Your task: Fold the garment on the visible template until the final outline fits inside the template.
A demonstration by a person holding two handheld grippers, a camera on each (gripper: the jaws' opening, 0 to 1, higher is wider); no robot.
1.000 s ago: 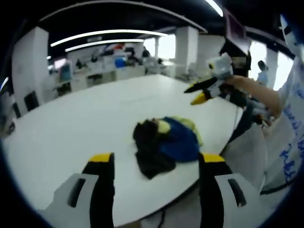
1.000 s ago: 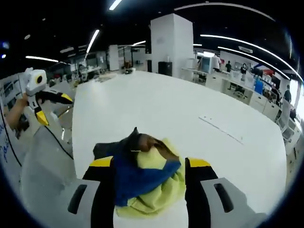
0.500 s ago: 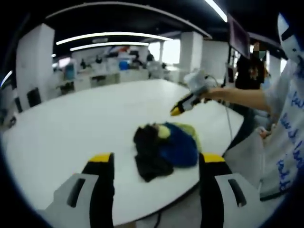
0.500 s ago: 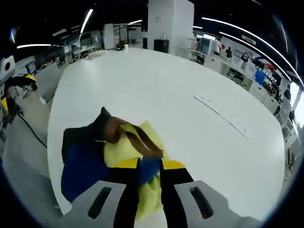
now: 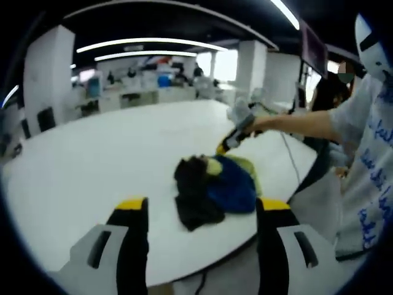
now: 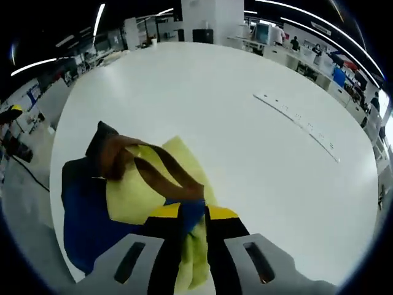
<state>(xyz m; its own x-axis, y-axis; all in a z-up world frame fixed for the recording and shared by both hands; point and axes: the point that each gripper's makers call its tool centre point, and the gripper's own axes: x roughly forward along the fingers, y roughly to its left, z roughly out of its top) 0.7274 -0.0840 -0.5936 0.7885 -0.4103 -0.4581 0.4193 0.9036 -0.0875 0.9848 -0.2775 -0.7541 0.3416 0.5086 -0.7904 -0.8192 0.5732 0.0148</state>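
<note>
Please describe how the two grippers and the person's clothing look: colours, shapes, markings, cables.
Both grippers have black jaws with yellow tips, rising from light grey bodies with slot-shaped openings: the left gripper and the right gripper. A thin cable hangs below the right gripper. The person wears a white garment with blue markings.

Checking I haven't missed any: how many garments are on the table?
1: a crumpled multicoloured garment near the table edge, the right gripper shut on its yellow and blue folds. More could hide inside the bundle.
</note>
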